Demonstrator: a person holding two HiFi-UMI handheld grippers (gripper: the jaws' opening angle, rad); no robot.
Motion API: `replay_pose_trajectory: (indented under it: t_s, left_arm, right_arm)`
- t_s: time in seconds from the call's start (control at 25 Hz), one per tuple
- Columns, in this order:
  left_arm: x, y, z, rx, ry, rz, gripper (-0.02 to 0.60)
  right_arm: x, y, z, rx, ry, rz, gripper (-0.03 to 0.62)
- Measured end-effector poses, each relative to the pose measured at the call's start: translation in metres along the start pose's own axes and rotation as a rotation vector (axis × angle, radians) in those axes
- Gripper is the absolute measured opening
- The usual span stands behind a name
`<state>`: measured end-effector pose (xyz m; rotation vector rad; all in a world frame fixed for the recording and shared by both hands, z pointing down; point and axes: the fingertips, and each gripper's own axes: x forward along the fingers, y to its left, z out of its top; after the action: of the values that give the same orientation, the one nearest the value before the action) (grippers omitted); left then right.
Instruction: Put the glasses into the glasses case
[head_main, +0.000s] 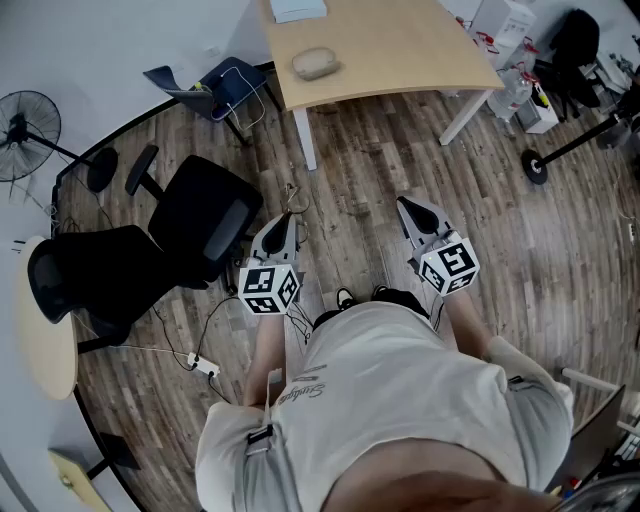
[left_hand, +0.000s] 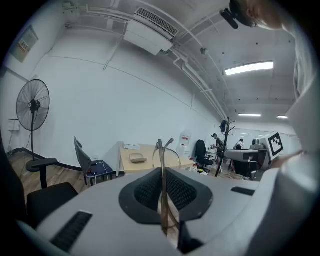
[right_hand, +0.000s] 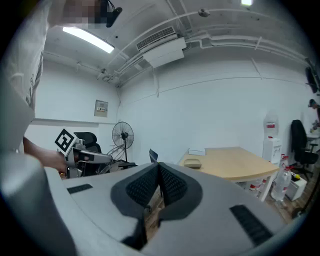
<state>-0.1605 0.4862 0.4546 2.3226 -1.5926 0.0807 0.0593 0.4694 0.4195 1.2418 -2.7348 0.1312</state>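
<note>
**Glasses pinched in the left gripper, case waiting on the table**

No writing can be read. The script print on the person's pale shirt (head_main: 400, 390) is too small to make out. The only crisp marks are the black-and-white squares on the marker cubes (head_main: 270, 288).

The person stands on the near side of the wooden table (head_main: 400, 50), with both grippers held out toward it. The left gripper (head_main: 290, 220) has its jaws pressed onto the glasses (left_hand: 161, 150). These have a thin, dark wire frame that stands upright between the pads, and a slim arm and a curve of rim rise above the jaw tips. The right gripper (head_main: 408, 206) has its jaws closed together with nothing between them.

Bare plank floor (head_main: 370, 160) lies open between the grippers and the table's curved front edge. Left of the table and close beside the left gripper stand two black office chairs (head_main: 205, 225). A white power strip (head_main: 205, 368) and its cable lie on the floor below them. A blue chair (head_main: 215, 85) sits just off the table's left corner, and a standing fan (head_main: 25, 120) is farther left.

The glasses case (head_main: 315, 63) is a beige, rounded, closed oval. It rests on the table near the left edge, well apart from both grippers. A flat white item (head_main: 298, 9) lies beyond it at the table's far side.
</note>
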Motion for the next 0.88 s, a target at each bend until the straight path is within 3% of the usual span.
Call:
replay_pose_trajectory:
  t_s: [0.24, 0.52, 0.88]
  left_arm:
    - [0.008, 0.002, 0.005, 0.003, 0.002, 0.004, 0.025]
    - [0.027, 0.001, -0.020, -0.020, 0.062, -0.012, 0.025]
    - [0.075, 0.000, -0.010, -0.006, 0.092, 0.000, 0.025]
  right_arm:
    - [0.002, -0.004, -0.001, 0.010, 0.005, 0.001, -0.006]
    - [-0.002, -0.010, -0.019, 0.003, 0.045, -0.034, -0.006]
    - [0.024, -0.052, -0.043, 0.063, 0.094, 0.003, -0.006]
